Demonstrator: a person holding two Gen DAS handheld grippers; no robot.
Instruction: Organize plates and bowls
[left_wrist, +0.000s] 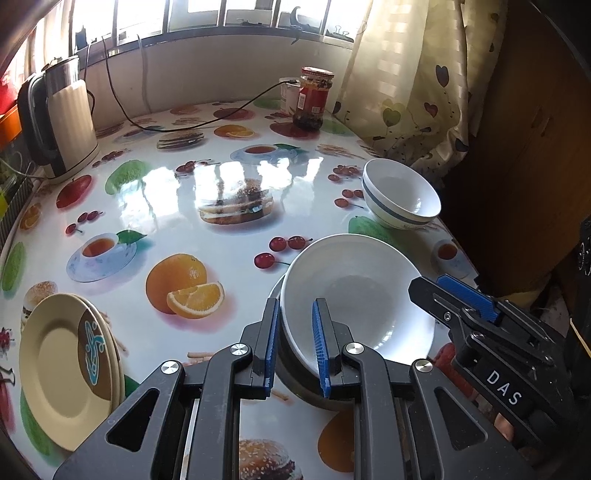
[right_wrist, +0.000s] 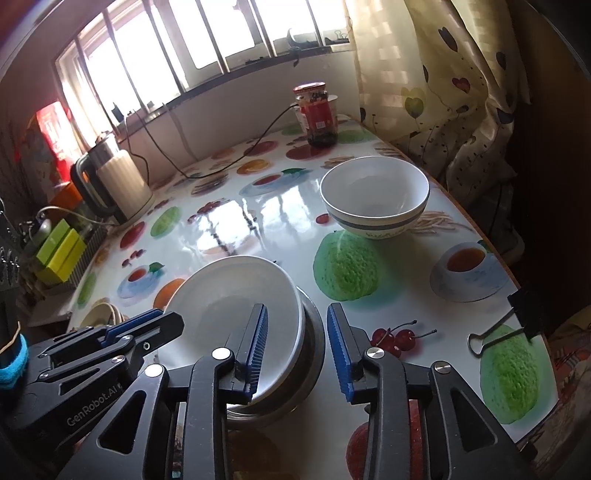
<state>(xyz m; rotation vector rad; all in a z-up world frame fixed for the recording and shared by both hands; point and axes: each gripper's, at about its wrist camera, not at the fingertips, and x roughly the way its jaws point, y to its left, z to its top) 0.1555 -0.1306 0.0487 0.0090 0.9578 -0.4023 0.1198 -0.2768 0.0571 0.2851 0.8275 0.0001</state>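
A white deep plate lies tilted on a metal bowl near the table's front edge; both also show in the right wrist view, plate, metal bowl. My left gripper straddles the plate's near rim, jaws partly open, not clamped. My right gripper is open around the plate and bowl rim from the right side. A blue-banded white bowl stands beyond, by the right edge. Two beige plates are stacked at the left.
An electric kettle stands at the far left, its black cord running across the fruit-print tabletop. A sauce jar stands at the back. A binder clip grips the table's right edge. A curtain hangs right.
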